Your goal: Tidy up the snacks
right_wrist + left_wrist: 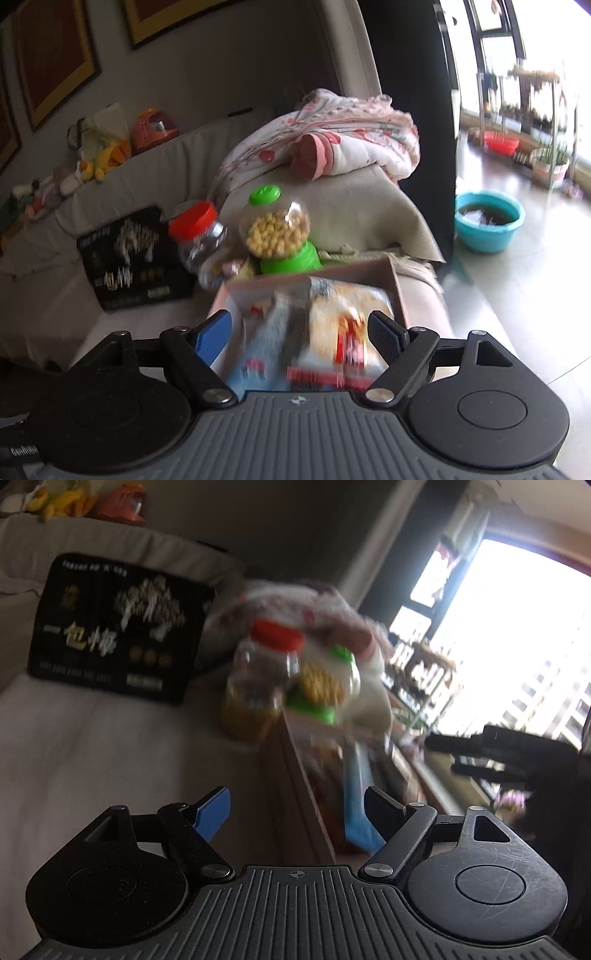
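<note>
Grey sofa [55,295] holds a cardboard box [397,284] of snack bags [343,325]. Left gripper [297,812] and right gripper [299,334] are both spread wide, holding nothing.

My left tongs [297,810] are hanging spread with nothing between them, and the sofa seat [110,746] below and to their left is lying bare as far as the black box [110,627] standing against the backrest. The cardboard box [397,284] is filling the space under my right tongs [299,334], its snack bags [332,325] crowding it. Just behind its far wall, the red-lidded jar [199,236] and the green candy dispenser [280,232] are standing close together, blocking a straight reach. The folded blanket [332,136] is piling up behind them. To the right, the floor [517,295] is lying open up to the blue basin [489,225].
</note>
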